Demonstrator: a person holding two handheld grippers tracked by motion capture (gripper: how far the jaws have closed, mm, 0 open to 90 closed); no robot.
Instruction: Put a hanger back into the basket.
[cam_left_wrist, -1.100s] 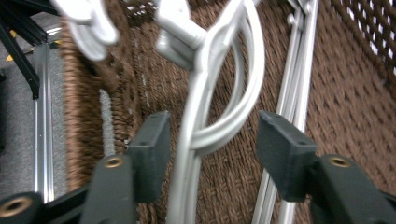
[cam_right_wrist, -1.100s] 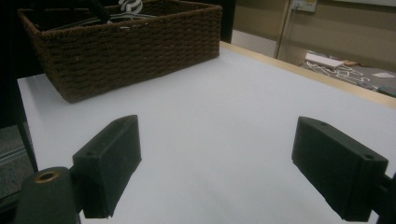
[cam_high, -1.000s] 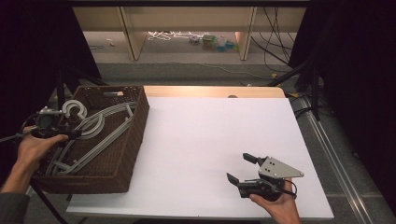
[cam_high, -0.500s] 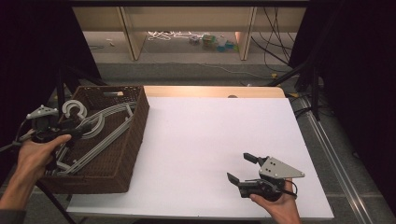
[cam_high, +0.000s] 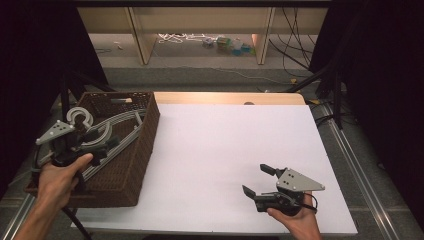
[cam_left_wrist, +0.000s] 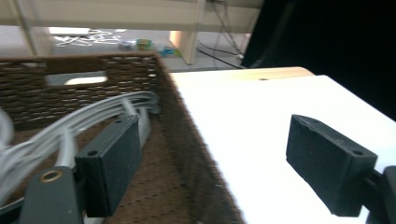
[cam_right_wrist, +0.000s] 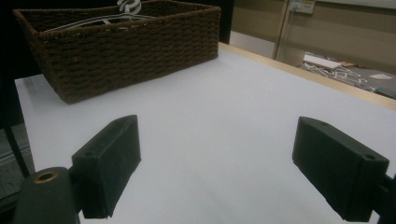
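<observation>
Since one second earlier: left gripper (cam_high: 97, 142) shifted from the far left rim of the basket toward the person's side and slightly inward, its jaws just opening with nothing between them; right gripper (cam_high: 260, 181) unchanged in place. Item 1, left gripper: black two-jaw tool with grey three-cornered plate, held in the left hand (cam_high: 57, 181) over the near half of the basket, jaws spread wide and empty, pointing toward three o'clock in the high view; in the left gripper view one jaw hangs over the basket interior, the other over the white surface, the basket wall running between them. Item 2, right gripper: same pattern, held in the right hand (cam_high: 295, 220) at five o'clock on the table, jaws wide apart and empty, pointing toward ten o'clock at the basket. Item 3, grey plastic clothes hangers (cam_high: 117, 131): a bundle lying lengthwise in the basket, hooks toward the far left corner at eleven o'clock, just beside and beneath the left gripper; whether the jaws touch them cannot be told. Item 4, dark brown woven wicker basket (cam_high: 135, 170): rectangular, with a cut-out handle in its far end, standing at nine o'clock on the table edge. Item 5, white rectangular table top (cam_high: 225, 145): bare surface between basket and right gripper, with a pale wooden strip along its twelve o'clock edge.
</observation>
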